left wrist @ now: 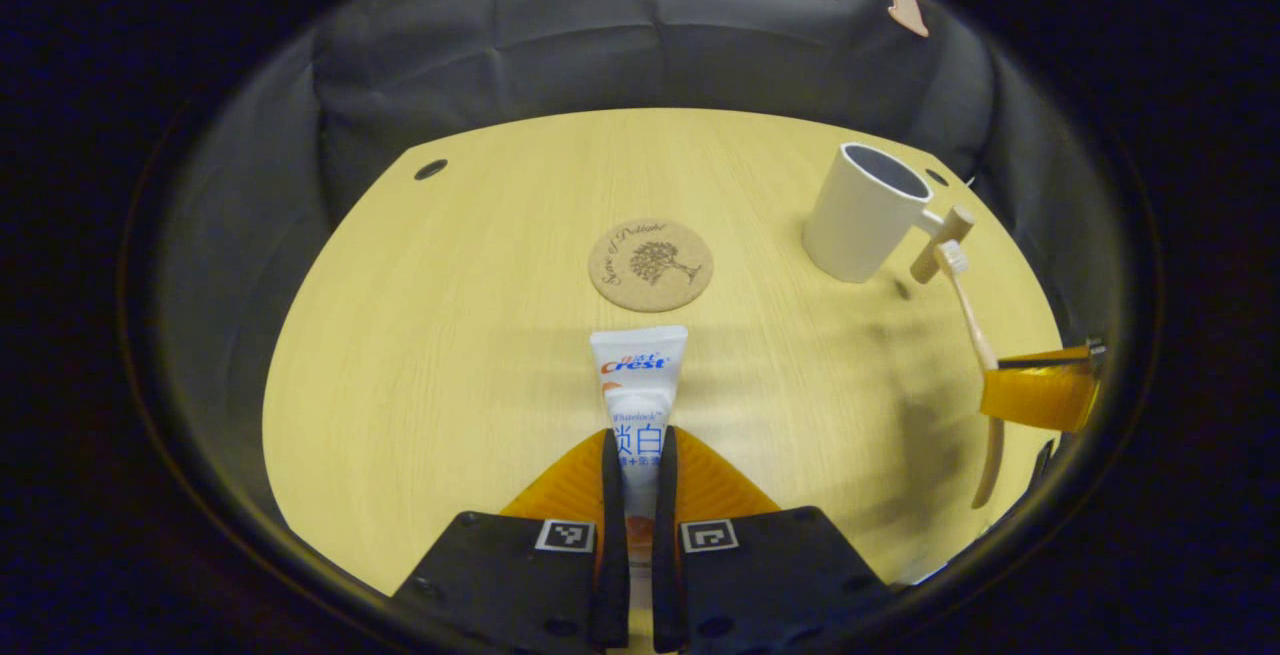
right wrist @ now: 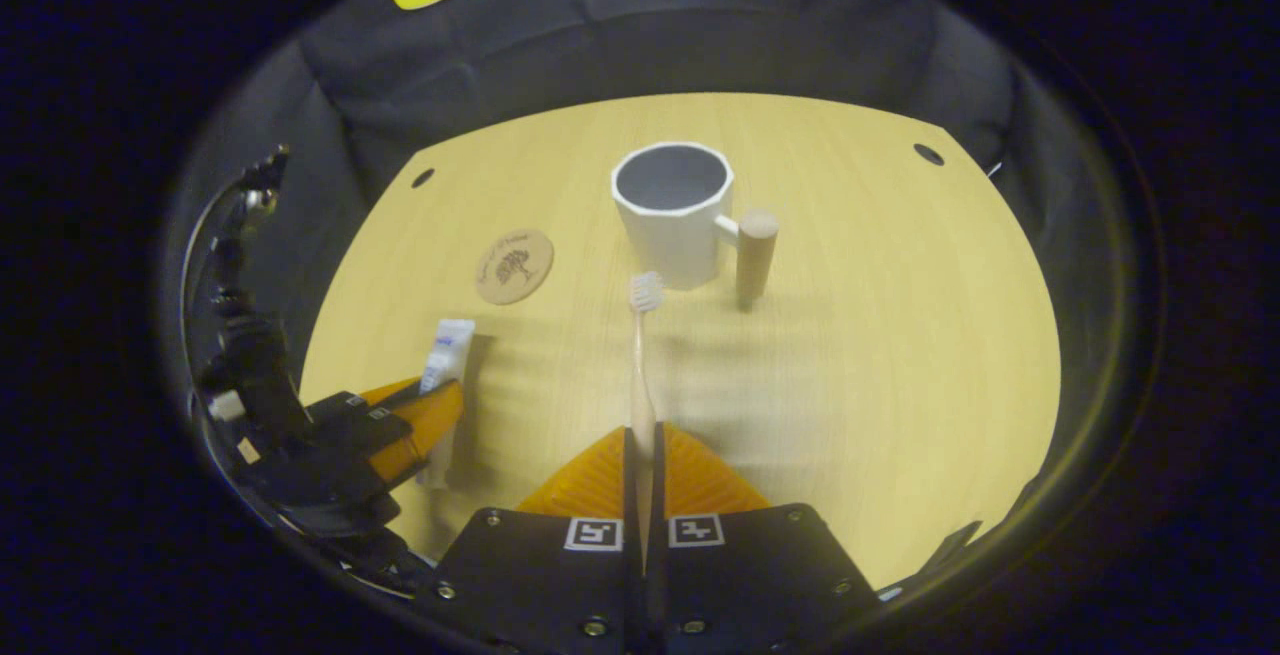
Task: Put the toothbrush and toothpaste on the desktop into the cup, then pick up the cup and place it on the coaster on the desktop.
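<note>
The left gripper (left wrist: 637, 455) clamped the toothpaste (left wrist: 637, 385); the right gripper (right wrist: 641, 450) clamped the toothbrush (right wrist: 641, 365). The far cup (right wrist: 675, 210) stood empty, right of the coaster (right wrist: 514, 266).

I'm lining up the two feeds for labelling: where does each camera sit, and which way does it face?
Left gripper view: rides on the left tool, facing forward over the toothpaste it grips toward the coaster; own fingers at bottom.
Right gripper view: rides on the right tool, facing the cup along its gripped toothbrush; own fingers at bottom.
Shared: desktop, cup, coaster, toothpaste, toothbrush, each other's tool.
</note>
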Tool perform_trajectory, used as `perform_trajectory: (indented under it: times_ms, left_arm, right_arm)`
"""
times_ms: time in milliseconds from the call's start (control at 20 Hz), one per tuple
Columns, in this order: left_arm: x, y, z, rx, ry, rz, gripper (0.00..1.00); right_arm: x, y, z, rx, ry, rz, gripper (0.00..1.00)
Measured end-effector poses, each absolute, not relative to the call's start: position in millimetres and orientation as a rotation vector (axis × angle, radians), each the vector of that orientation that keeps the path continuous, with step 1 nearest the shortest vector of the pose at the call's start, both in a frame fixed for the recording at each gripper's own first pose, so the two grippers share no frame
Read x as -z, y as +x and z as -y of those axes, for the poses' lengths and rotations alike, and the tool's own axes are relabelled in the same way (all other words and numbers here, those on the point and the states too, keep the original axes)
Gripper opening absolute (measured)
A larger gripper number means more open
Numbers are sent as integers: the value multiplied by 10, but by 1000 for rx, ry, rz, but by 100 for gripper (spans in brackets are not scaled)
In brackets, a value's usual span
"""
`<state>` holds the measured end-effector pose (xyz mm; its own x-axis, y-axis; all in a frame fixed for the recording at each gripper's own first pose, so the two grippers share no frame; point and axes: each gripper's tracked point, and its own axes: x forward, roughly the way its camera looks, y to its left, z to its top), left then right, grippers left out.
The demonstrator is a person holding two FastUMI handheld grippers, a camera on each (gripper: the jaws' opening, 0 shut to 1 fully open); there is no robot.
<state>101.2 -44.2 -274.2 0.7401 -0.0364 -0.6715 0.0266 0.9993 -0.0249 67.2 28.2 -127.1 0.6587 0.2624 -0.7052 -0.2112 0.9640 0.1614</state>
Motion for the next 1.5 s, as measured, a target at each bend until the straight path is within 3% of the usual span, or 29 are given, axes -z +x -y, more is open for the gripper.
perform_trajectory:
  times_ms: [650, 1050, 1500]
  left_arm:
    - [2552, 926, 416, 52, -22, -733, 17]
    - [2383, 798, 234, 6, -61, -728, 17]
    - [2148, 698, -25, -65, -103, -700, 17]
  right_arm:
    - [108, 1680, -336, -253, 232, -544, 3]
    - [-54, 2415, -349, -205, 331, -462, 2]
    - [101, 2761, -255, -170, 274, -394, 3]
